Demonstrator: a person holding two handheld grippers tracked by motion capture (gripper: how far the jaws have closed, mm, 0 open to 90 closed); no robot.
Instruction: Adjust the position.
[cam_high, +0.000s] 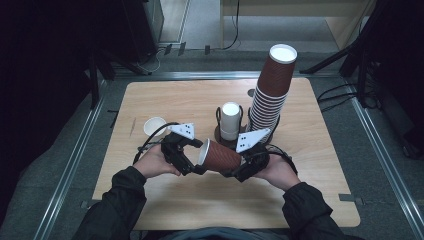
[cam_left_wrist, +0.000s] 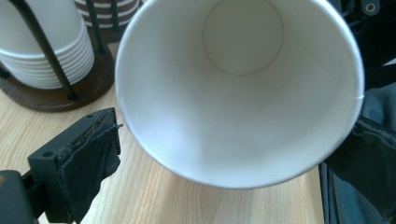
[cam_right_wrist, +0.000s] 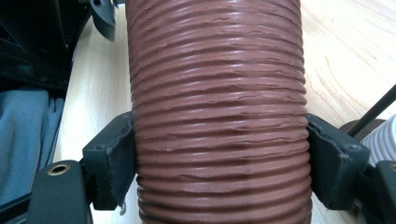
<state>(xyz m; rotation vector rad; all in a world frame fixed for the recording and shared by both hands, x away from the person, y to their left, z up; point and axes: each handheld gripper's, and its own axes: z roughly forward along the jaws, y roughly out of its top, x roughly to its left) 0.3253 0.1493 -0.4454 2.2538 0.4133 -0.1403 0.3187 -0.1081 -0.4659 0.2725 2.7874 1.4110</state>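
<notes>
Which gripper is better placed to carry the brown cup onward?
Right. The right gripper has both jaws clamped on the ribbed wall of the brown cup. The left gripper sits open at the cup's mouth; its visible jaw stands clear of the rim.

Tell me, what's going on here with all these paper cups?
A person at a wooden table holds a two-jaw gripper in each hand. The right gripper is clamped around the ribbed side of a brown paper cup, which lies sideways above the table, its white open mouth facing the left gripper. That gripper's jaws stand open at the cup's rim. Behind them, a tall stack of brown cups stands beside a holder with white cups, and one white cup sits alone.
</notes>
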